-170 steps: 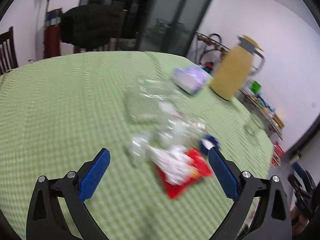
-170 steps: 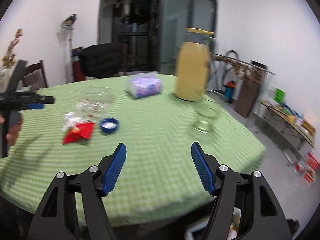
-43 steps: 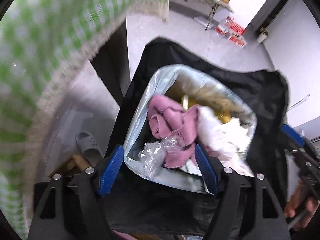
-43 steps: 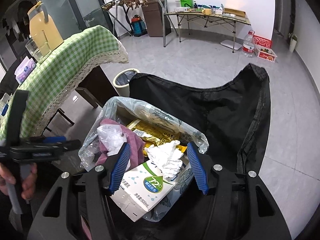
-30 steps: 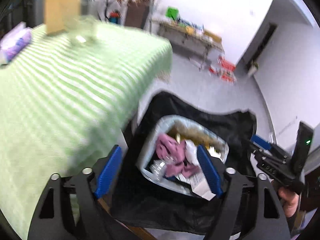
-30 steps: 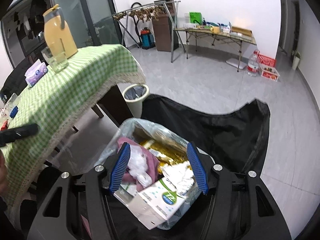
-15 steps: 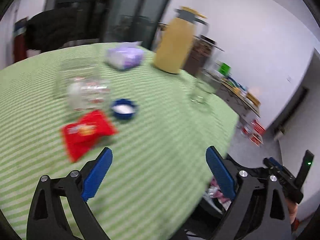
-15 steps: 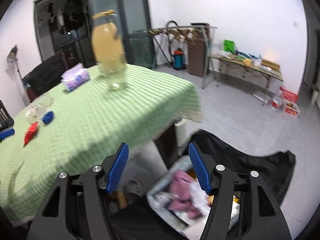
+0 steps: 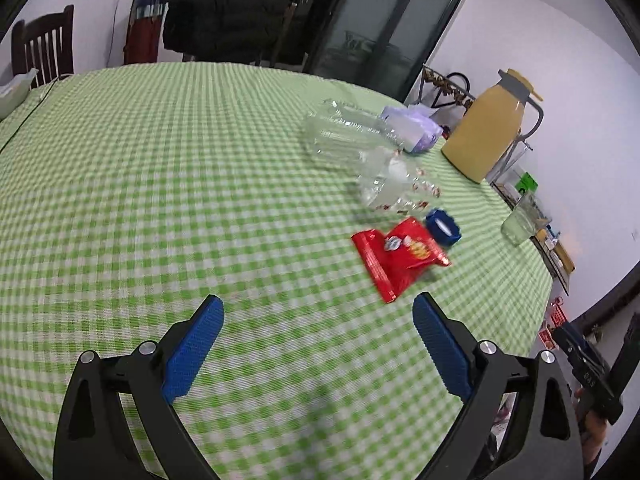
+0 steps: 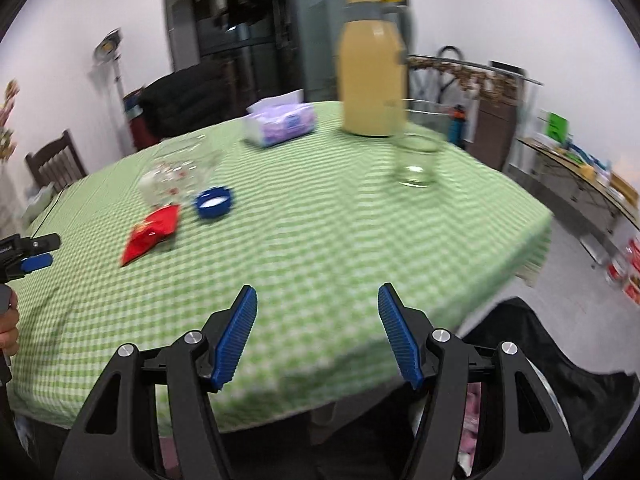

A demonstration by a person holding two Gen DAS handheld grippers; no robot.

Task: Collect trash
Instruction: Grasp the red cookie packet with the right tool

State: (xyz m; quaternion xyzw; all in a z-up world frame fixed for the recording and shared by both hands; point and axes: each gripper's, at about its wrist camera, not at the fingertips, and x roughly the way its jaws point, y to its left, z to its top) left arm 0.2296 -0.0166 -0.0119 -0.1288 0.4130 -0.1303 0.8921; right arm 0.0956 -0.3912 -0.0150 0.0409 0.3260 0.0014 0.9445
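I see left claw point(image 9: 318, 312) spread wide, empty | right claw point(image 10: 318, 304) likewise | flat glossy red wrapper point(image 9: 398, 258) on checked surface point(image 9: 160, 184) | round ridged blue cap point(image 9: 442, 227) just beside

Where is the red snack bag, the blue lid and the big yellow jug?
red snack bag point(image 9: 400, 260), left wrist view, middle of its printed front
blue lid point(image 9: 443, 227), left wrist view, its white inside
yellow jug point(image 10: 373, 86), right wrist view, middle of its body
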